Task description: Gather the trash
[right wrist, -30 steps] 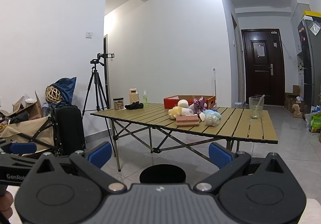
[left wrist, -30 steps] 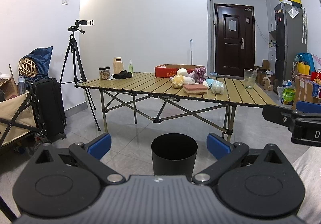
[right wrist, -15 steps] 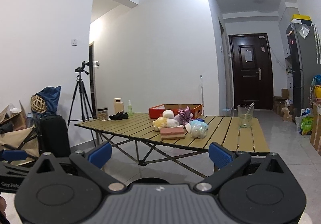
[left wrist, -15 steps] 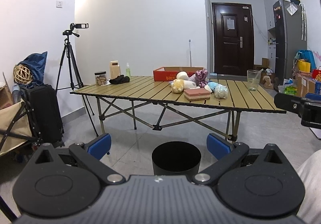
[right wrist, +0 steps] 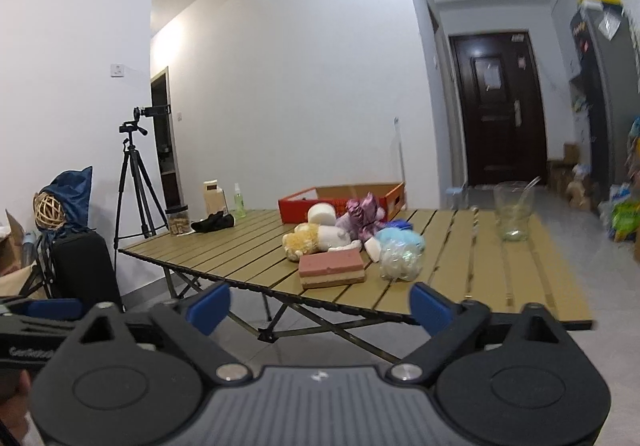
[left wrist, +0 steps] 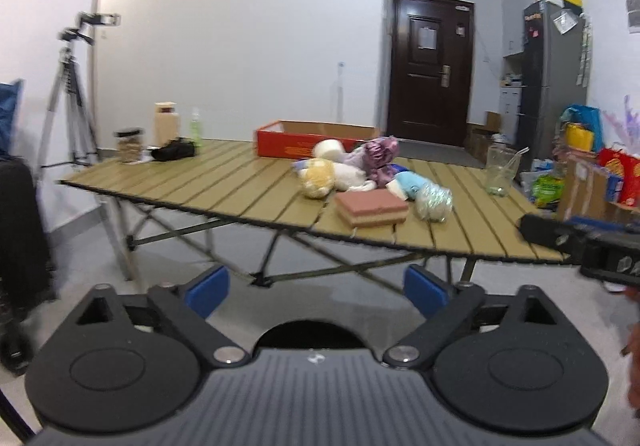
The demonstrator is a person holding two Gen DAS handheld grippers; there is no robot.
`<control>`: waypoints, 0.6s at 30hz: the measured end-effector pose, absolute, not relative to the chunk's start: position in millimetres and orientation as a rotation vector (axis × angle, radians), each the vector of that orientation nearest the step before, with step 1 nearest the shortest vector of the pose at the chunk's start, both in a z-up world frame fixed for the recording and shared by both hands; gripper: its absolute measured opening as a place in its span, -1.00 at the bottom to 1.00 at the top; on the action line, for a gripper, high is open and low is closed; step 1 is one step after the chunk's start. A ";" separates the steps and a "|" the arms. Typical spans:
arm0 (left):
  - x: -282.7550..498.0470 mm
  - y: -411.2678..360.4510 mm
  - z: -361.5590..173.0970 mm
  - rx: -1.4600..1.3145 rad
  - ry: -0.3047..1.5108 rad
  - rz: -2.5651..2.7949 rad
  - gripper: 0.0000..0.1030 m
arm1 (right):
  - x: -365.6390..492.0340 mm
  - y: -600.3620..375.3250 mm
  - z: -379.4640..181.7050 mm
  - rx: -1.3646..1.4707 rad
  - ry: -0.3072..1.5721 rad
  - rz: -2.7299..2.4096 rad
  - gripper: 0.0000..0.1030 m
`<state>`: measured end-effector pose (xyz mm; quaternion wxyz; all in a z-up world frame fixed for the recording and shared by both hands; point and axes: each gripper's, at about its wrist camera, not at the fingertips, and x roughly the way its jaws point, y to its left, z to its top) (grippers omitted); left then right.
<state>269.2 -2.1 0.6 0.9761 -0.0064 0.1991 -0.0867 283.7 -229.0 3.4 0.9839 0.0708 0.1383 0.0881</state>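
Note:
A heap of trash lies on the slatted folding table [left wrist: 224,190]: a pink sponge block [left wrist: 370,208], a clear crumpled plastic wad [left wrist: 434,202], a yellow-and-white lump [left wrist: 320,176], a purple wrapper [left wrist: 380,158] and a blue piece [left wrist: 410,182]. The right wrist view shows the same sponge block [right wrist: 332,268] and plastic wad [right wrist: 400,260]. On the floor, only the black bin's rim [left wrist: 308,332] shows above my left gripper's body. Short of the table edge, my left gripper [left wrist: 316,294] and right gripper [right wrist: 320,306] have their jaws closing slightly, with nothing between them.
A red cardboard tray [left wrist: 280,144], a glass cup with a straw [left wrist: 498,174], a jar [left wrist: 129,146], a bottle and a black cloth [left wrist: 174,150] also sit on the table. A camera tripod [right wrist: 134,182] and a dark suitcase [right wrist: 82,266] stand left; a fridge [left wrist: 552,86] and bags stand right.
Both grippers have moved toward the table, which looks larger and nearer. The bin has slid down almost out of the left view and out of the right view. Both jaws stand slightly narrower.

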 end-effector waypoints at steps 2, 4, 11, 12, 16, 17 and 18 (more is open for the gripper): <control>313.3 -8.7 -0.3 -0.020 0.397 -0.193 0.76 | 332.0 -232.1 -5.1 0.152 0.302 0.194 0.66; 356.8 -19.0 -2.0 0.006 0.381 -0.232 0.63 | 385.8 -237.2 -13.5 0.161 0.337 0.202 0.52; 506.2 -31.4 -28.4 -0.200 0.552 -0.369 0.10 | 546.8 -252.4 -38.0 0.308 0.507 0.224 0.09; 520.6 -33.3 -33.7 -0.214 0.572 -0.381 0.08 | 560.7 -251.3 -40.7 0.316 0.517 0.228 0.06; 562.8 -31.7 -56.9 -0.346 0.673 -0.436 0.05 | 595.0 -240.5 -55.3 0.303 0.562 0.194 -0.08; 568.6 -32.8 -62.0 -0.358 0.690 -0.437 0.03 | 598.2 -238.9 -59.1 0.281 0.568 0.188 -0.08; 572.3 -34.7 -66.7 -0.352 0.701 -0.437 -0.01 | 601.5 -238.8 -63.5 0.265 0.575 0.184 -0.08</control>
